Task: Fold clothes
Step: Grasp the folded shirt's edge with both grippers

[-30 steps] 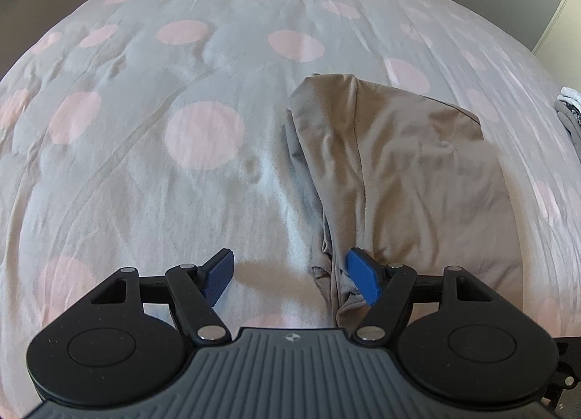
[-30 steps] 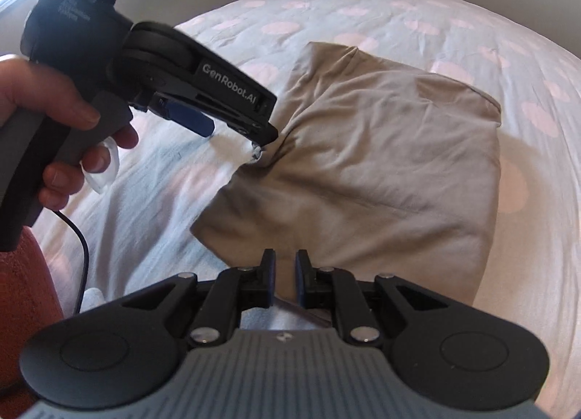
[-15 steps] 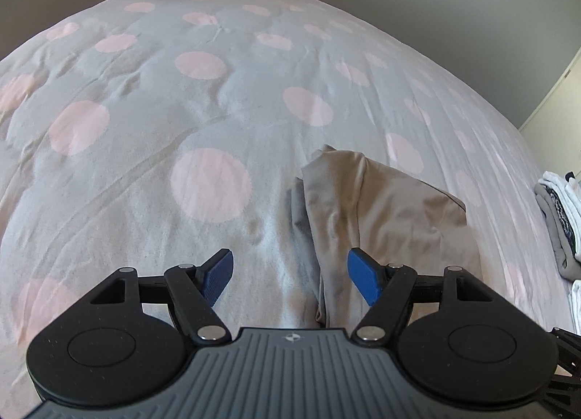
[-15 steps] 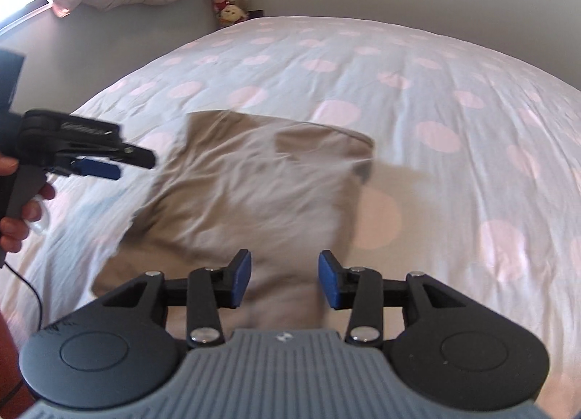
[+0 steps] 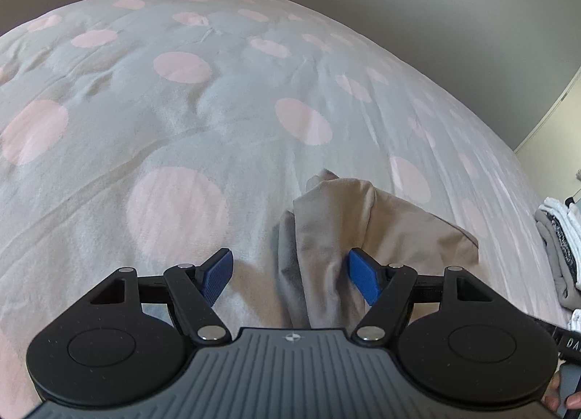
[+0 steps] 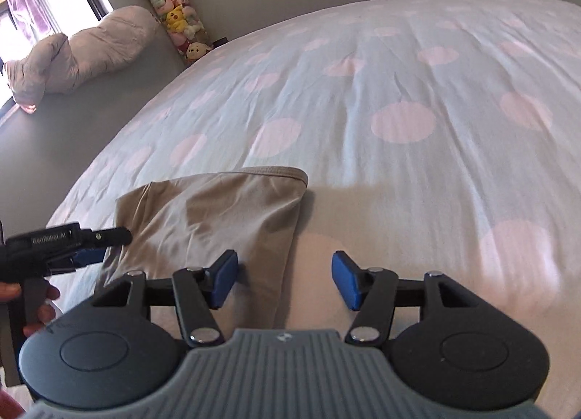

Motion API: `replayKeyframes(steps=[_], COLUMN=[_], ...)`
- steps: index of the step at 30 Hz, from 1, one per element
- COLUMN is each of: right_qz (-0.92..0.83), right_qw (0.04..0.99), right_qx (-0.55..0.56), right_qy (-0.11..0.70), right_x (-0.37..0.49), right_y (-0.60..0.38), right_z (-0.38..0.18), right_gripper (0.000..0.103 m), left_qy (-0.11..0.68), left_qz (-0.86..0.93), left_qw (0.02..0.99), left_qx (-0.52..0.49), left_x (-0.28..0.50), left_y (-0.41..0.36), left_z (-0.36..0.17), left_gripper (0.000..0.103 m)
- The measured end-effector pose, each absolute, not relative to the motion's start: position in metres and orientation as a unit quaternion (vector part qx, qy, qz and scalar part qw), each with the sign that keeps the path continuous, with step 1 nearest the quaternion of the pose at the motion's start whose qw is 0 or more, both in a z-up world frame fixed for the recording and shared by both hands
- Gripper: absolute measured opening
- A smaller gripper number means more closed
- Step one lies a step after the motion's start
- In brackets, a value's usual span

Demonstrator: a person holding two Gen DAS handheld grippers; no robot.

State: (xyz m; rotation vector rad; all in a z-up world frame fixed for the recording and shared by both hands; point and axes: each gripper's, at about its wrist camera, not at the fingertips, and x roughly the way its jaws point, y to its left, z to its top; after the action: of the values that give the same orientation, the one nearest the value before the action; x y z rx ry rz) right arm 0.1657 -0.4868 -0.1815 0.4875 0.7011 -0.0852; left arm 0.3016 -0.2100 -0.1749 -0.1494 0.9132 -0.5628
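Right wrist view: one folded tan garment (image 6: 214,215), two spread hand-held grippers (image 6: 285,282).

Tan folded garment (image 6: 218,215) lies flat on the bed (image 6: 399,92), which has a grey cover with pink dots. Right gripper (image 6: 285,279) hangs over the garment's near right edge, blue fingers (image 6: 225,279) spread wide, nothing between them. Left gripper (image 6: 90,248) sits at the garment's left edge, held by a hand (image 6: 32,306); its opening is unclear from here. Beyond the garment, off the bed: a column of plush toys (image 6: 174,19) and a crumpled pillow (image 6: 80,52).
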Motion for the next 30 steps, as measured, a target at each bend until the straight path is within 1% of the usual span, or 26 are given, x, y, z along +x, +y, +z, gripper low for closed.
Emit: replayKeyframes(steps=[1, 5, 8, 10, 12, 15, 16, 17, 18, 19, 20, 21, 23, 24, 26, 30], right_qz=[-0.040, -0.033, -0.021, -0.014, -0.008, -0.005, -0.004, -0.003, -0.002, -0.001, 0.001, 0.004, 0.005, 0.005, 0.005, 0.003], right_qw=[0.906, 0.895, 0.896, 0.897, 0.899, 0.900, 0.901, 0.901, 0.900, 0.900, 0.899, 0.897, 0.896, 0.897, 0.897, 0.909], right_qx=[0.252, 0.298, 0.303, 0.304, 0.306, 0.306, 0.305, 0.306, 0.308, 0.309, 0.311, 0.315, 0.318, 0.318, 0.320, 0.304], right_qy=[0.337, 0.330, 0.323, 0.320, 0.314, 0.310, 0.309, 0.308, 0.307, 0.307, 0.309, 0.311, 0.309, 0.308, 0.304, 0.285], right_x=[0.170, 0.183, 0.187, 0.189, 0.191, 0.191, 0.191, 0.191, 0.191, 0.191, 0.191, 0.190, 0.189, 0.188, 0.187, 0.183], right_y=[-0.491, -0.504, -0.506, -0.506, -0.506, -0.506, -0.506, -0.506, -0.507, -0.507, -0.507, -0.507, -0.506, -0.506, -0.506, -0.501], right_z=[-0.185, -0.201, -0.207, -0.209, -0.211, -0.214, -0.215, -0.215, -0.216, -0.216, -0.217, -0.217, -0.217, -0.217, -0.216, -0.209], right_gripper=[0.061, 0.061, 0.061, 0.061, 0.058, 0.053, 0.051, 0.050, 0.049, 0.040, 0.029, 0.025, 0.020, 0.018, 0.010, 0.008], left_qy=[0.430, 0.404, 0.392, 0.389, 0.392, 0.398, 0.399, 0.400, 0.401, 0.403, 0.403, 0.401, 0.398, 0.398, 0.397, 0.381], left_qz=[-0.270, -0.280, -0.284, -0.284, -0.280, -0.280, -0.281, -0.284, -0.290, -0.296, -0.301, -0.304, -0.308, -0.309, -0.310, -0.315], left_qw=[0.860, 0.870, 0.875, 0.876, 0.876, 0.874, 0.873, 0.871, 0.869, 0.866, 0.864, 0.864, 0.864, 0.864, 0.864, 0.869], left_qx=[-0.059, -0.024, -0.010, 0.005, 0.006, -0.004, -0.008, -0.013, -0.018, -0.023, -0.024, -0.020, -0.015, -0.018, -0.024, -0.024], left_x=[0.302, 0.309, 0.310, 0.307, 0.306, 0.305, 0.305, 0.305, 0.305, 0.304, 0.304, 0.303, 0.301, 0.301, 0.302, 0.297], left_y=[-0.214, -0.229, -0.236, -0.241, -0.243, -0.244, -0.244, -0.244, -0.244, -0.245, -0.246, -0.247, -0.249, -0.248, -0.247, -0.245], left_z=[-0.176, -0.182, -0.186, -0.187, -0.186, -0.185, -0.185, -0.185, -0.185, -0.184, -0.183, -0.182, -0.181, -0.180, -0.180, -0.171], left_gripper=[0.074, 0.075, 0.075, 0.074, 0.070, 0.062, 0.057, 0.050, 0.045, 0.033, 0.028, 0.027, 0.021, 0.020, 0.014, 0.011])
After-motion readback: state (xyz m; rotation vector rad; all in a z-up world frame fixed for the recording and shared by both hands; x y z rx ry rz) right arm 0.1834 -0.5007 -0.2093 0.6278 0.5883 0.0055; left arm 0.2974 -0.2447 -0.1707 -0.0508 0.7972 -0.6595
